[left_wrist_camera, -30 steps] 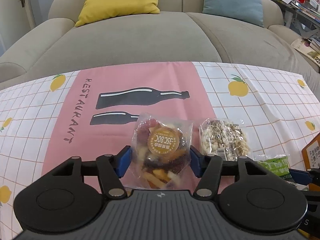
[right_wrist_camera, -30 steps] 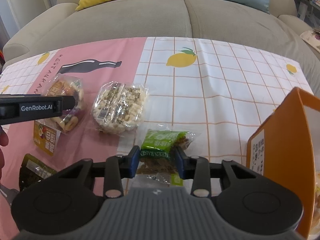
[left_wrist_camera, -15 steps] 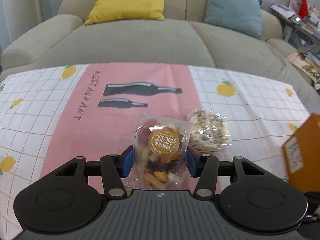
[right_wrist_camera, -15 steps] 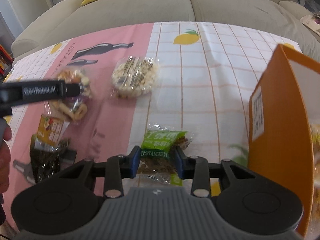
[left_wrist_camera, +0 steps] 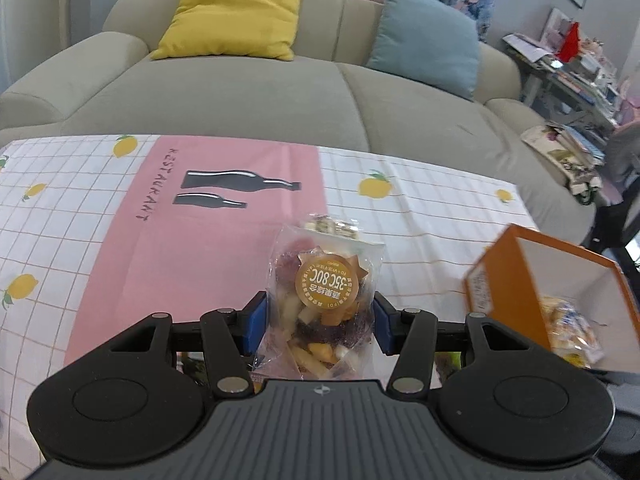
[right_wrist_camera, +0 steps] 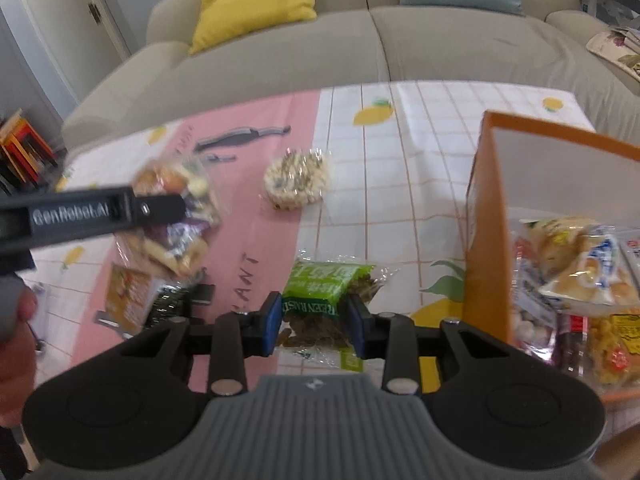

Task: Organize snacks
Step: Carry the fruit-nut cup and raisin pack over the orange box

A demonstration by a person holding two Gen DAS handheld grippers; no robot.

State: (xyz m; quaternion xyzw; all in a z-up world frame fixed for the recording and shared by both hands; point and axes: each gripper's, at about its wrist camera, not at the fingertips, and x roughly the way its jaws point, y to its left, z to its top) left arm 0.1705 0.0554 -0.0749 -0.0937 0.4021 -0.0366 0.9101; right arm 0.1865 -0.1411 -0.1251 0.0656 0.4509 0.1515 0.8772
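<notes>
My left gripper (left_wrist_camera: pixel 318 326) is shut on a clear dried-fruit packet (left_wrist_camera: pixel 326 304) with a round orange label and holds it above the tablecloth. It also shows in the right wrist view (right_wrist_camera: pixel 176 216), at the left beside the left gripper's body. My right gripper (right_wrist_camera: pixel 316 326) is shut on a green raisin packet (right_wrist_camera: pixel 324 292) and holds it above the cloth. An orange box (right_wrist_camera: pixel 486 216) stands at the right and holds several snack packets (right_wrist_camera: pixel 580 272). The box also shows in the left wrist view (left_wrist_camera: pixel 500 272).
A clear packet of white puffed snacks (right_wrist_camera: pixel 298 178) lies on the cloth mid-table. Two more packets (right_wrist_camera: pixel 132 300) lie at the near left. A grey sofa (left_wrist_camera: pixel 280 92) with yellow and blue cushions stands behind the table (left_wrist_camera: pixel 100 240).
Both grippers have risen with their packets held. The left one has swung right, and the orange box is now in its view. The right one now looks into the box.
</notes>
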